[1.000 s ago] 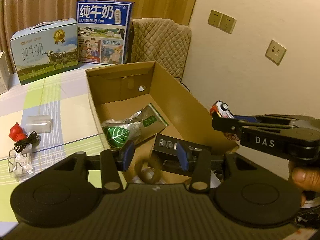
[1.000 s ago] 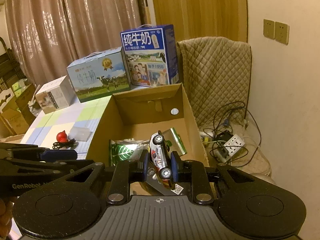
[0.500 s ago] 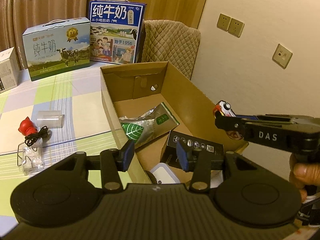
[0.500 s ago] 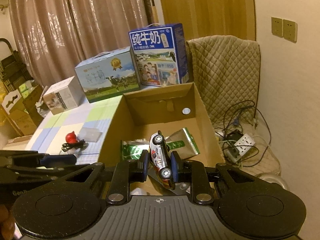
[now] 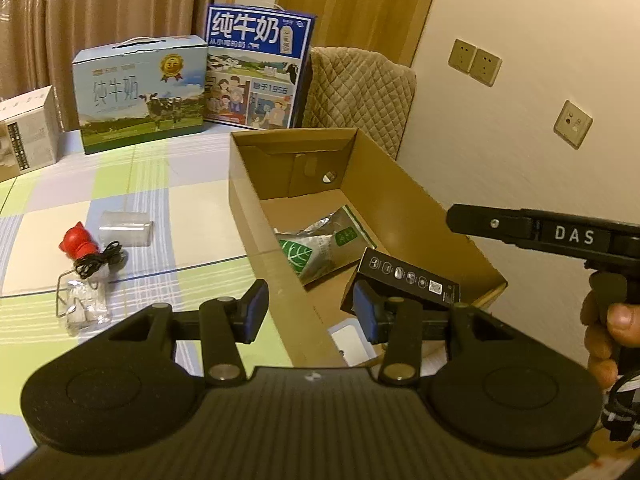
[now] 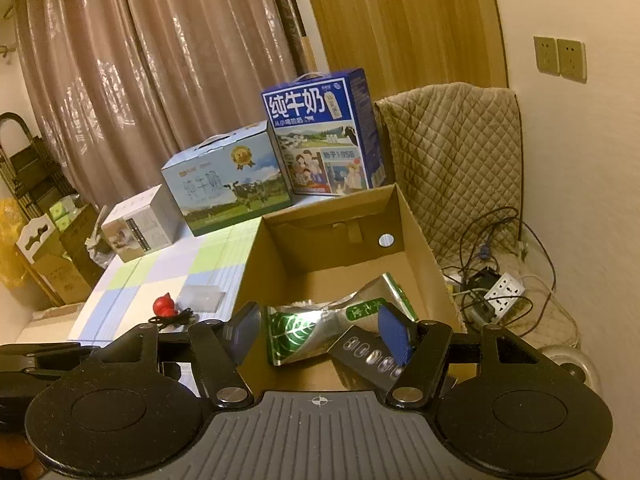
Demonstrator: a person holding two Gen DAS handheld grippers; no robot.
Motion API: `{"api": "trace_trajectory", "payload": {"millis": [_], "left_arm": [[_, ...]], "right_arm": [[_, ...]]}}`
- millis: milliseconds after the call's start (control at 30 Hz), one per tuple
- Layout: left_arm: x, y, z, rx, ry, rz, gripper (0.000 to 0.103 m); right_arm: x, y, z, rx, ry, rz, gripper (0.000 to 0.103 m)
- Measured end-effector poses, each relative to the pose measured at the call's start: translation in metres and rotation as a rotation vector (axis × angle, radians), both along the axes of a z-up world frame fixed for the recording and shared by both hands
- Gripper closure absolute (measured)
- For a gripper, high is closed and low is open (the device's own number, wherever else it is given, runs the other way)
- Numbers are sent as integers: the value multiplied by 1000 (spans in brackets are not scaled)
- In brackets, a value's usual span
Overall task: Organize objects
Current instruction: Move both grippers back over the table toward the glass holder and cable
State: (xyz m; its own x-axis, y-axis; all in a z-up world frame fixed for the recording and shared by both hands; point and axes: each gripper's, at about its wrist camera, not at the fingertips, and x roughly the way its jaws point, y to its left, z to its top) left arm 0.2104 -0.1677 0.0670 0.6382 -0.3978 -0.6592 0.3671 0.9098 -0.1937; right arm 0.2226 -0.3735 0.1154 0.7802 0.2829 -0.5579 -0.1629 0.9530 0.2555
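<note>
An open cardboard box (image 5: 404, 184) (image 6: 416, 220) stands at the table's right edge. Inside lie a silver-green foil pouch (image 5: 316, 246) (image 6: 320, 324), a black packet (image 5: 408, 280) (image 6: 366, 354) and a white item (image 5: 350, 340). My left gripper (image 5: 310, 312) is open and empty over the box's near left wall. My right gripper (image 6: 316, 336) is open and empty above the box's near end; its side shows in the left wrist view (image 5: 540, 234). The toy car is not in sight. On the table lie a red figure with a black cord (image 5: 78, 242) (image 6: 165, 307), a clear case (image 5: 126, 228) (image 6: 200, 298) and a clear wire-framed item (image 5: 82, 306).
Two milk cartons (image 5: 140, 92) (image 5: 256, 68) and a white box (image 5: 26, 132) stand at the table's back. A quilted chair (image 6: 452, 160) is behind the box. A power strip and cables (image 6: 500, 288) lie on the floor at right.
My right gripper has opened and the toy car it held is gone from between its fingers. My left gripper has pulled back to the left, staying open.
</note>
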Motion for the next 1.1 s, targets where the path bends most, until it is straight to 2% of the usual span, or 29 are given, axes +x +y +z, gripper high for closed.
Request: {"api": "trace_trajectory", "payload": {"millis": [400, 700, 800, 867, 933, 1100], "left_arm": [[-38, 43, 23, -15, -46, 49, 51], [-69, 93, 39, -22, -83, 131, 27], [-79, 114, 41, -21, -87, 166, 23], [-84, 131, 41, -17, -84, 201, 20], [-89, 148, 40, -18, -81, 235, 17], [-93, 187, 37, -3, -80, 315, 9]], "right_arm": [[-36, 43, 30, -23, -53, 45, 41], [-62, 86, 33, -35, -55, 97, 40], [-67, 100, 30, -36, -50, 117, 36], [-69, 109, 28, -37, -46, 130, 28], [-70, 118, 24, -38, -44, 138, 25], [-70, 140, 14, -38, -28, 169, 23]]}}
